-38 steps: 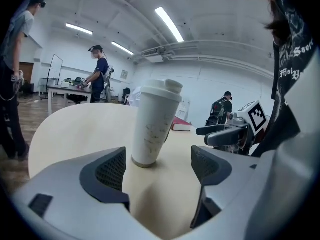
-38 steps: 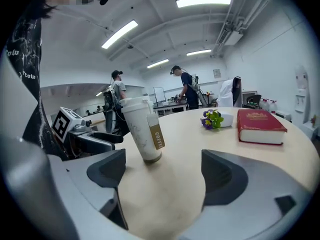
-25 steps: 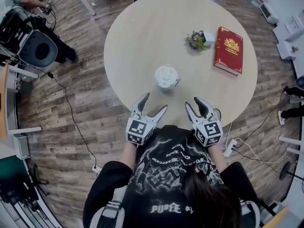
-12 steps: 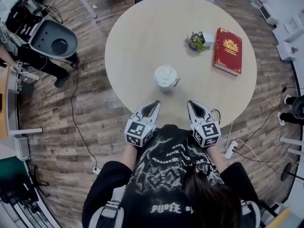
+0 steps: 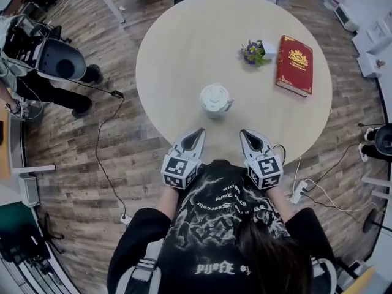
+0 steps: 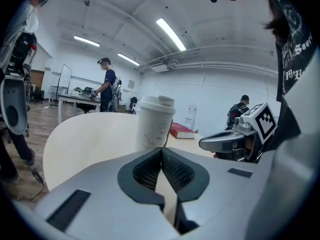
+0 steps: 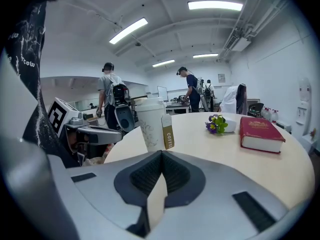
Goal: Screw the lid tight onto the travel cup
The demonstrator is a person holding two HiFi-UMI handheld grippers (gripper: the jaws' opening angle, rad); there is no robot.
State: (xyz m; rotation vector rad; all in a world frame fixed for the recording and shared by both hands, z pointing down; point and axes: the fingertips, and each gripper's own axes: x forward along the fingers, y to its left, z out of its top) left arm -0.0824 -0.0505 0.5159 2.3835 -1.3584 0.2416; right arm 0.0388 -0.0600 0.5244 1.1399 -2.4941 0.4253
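Observation:
A white travel cup with its white lid on top stands upright near the middle of the round table. It appears ahead of both sets of jaws, as the cup in the left gripper view and the cup with a brown label in the right gripper view. My left gripper is shut and holds nothing, at the table's near edge, left of the cup. My right gripper is also shut and holds nothing, at the near edge to the cup's right. Neither touches the cup.
A red book lies at the table's right side, with a small pot of purple flowers beside it. Cables and a power strip lie on the wooden floor. A person with equipment stands at the far left. Other people stand in the background.
Both grippers' jaws have closed from open to shut. Both have drawn back slightly toward the table's near edge. The person at the far left has shifted.

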